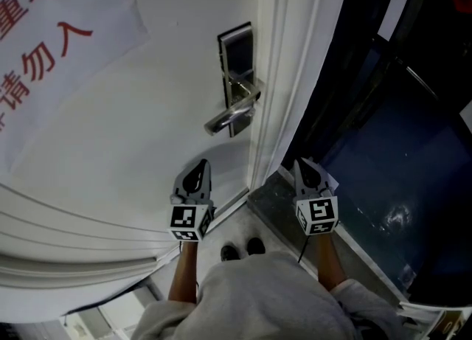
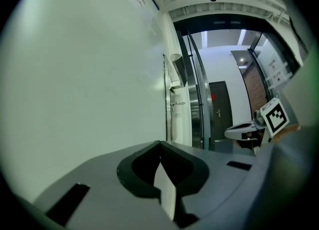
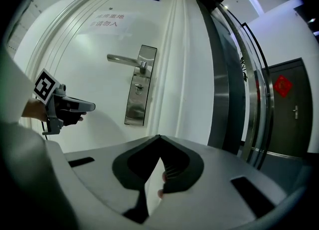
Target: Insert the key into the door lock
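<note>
The white door carries a steel lock plate (image 1: 237, 58) with a lever handle (image 1: 230, 117) pointing left. In the right gripper view the lock plate (image 3: 137, 94) shows a small keyhole (image 3: 138, 89) under the handle (image 3: 124, 60). My left gripper (image 1: 195, 175) hangs below the handle, close to the door face, jaws shut and empty. My right gripper (image 1: 307, 172) is right of the door frame, apart from the lock, and shut. Its tips (image 3: 159, 137) meet. I see no key in any view. The left gripper (image 3: 83, 106) also shows from the side there.
A paper sign with red characters (image 1: 44, 36) is stuck on the door at upper left. The white door frame (image 1: 284, 73) runs beside a dark glass panel (image 1: 391, 147) on the right. The person's shoes (image 1: 243, 248) stand on the threshold below.
</note>
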The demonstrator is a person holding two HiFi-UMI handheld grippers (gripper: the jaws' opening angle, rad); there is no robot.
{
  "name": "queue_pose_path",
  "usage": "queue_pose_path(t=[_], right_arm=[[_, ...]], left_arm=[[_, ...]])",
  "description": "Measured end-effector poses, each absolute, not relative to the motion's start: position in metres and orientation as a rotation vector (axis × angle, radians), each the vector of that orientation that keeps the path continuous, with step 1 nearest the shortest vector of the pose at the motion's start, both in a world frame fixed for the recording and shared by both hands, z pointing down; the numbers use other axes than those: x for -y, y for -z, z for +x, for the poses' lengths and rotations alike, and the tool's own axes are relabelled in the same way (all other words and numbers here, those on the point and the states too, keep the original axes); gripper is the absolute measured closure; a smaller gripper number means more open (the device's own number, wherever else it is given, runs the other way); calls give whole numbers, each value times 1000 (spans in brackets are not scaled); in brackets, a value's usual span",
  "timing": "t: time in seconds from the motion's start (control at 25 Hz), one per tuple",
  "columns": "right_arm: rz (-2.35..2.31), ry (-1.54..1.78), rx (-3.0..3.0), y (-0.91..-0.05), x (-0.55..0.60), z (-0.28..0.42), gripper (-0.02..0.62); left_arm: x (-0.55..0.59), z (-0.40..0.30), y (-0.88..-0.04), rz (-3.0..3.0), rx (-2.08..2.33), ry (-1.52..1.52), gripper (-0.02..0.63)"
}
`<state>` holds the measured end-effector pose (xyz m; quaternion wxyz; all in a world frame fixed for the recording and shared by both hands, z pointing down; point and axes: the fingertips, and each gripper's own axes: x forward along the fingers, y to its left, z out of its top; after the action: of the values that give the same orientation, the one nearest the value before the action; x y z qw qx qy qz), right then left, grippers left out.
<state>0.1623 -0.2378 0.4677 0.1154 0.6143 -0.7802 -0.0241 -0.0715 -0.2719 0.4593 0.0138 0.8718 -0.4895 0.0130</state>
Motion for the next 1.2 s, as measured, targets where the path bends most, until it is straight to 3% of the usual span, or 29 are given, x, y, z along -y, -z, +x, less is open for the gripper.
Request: queue_pose_path(t=[1.2], right_arm=[[1779,108,2313,-457,252,147,574]], left_arm=[[274,-74,-457,2715,1530,-40,588]])
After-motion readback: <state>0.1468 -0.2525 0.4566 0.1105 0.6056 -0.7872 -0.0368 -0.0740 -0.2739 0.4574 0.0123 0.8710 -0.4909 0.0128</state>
